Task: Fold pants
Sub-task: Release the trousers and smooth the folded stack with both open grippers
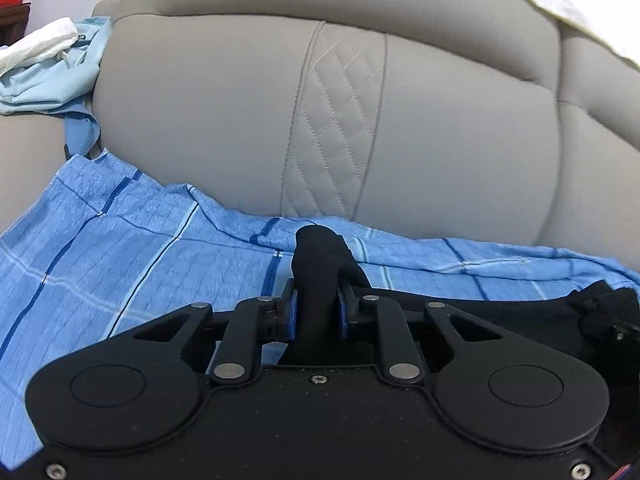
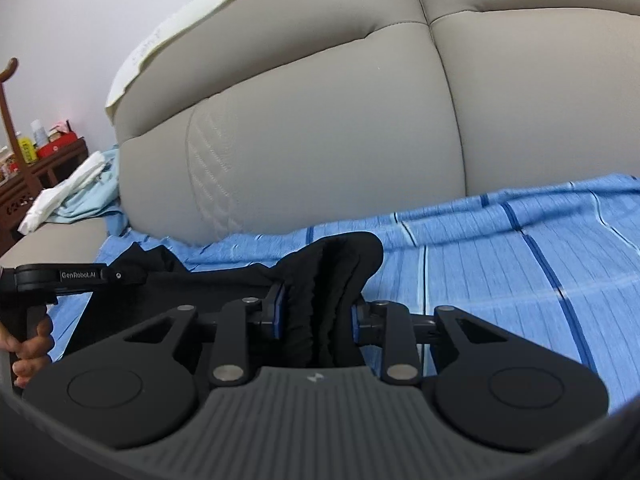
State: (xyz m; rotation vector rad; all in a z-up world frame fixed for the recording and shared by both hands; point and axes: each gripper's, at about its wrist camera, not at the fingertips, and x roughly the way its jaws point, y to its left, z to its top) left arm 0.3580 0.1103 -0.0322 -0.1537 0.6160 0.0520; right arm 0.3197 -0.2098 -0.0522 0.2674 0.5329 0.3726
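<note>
The black pants (image 2: 328,276) are held up between both grippers above a blue checked sheet (image 1: 120,248) on the sofa seat. My left gripper (image 1: 318,304) is shut on a bunched edge of the pants (image 1: 316,264). My right gripper (image 2: 318,312) is shut on a thick gathered fold of the pants. In the right wrist view the pants stretch left toward the left gripper (image 2: 60,276), held by a hand. In the left wrist view the right gripper (image 1: 608,316) shows at the far right.
The grey sofa backrest (image 1: 320,100) rises close behind the sheet. A pale blue garment and white cloth (image 1: 48,68) lie on the sofa at the left. A dark wooden cabinet with small items (image 2: 36,160) stands beyond the sofa.
</note>
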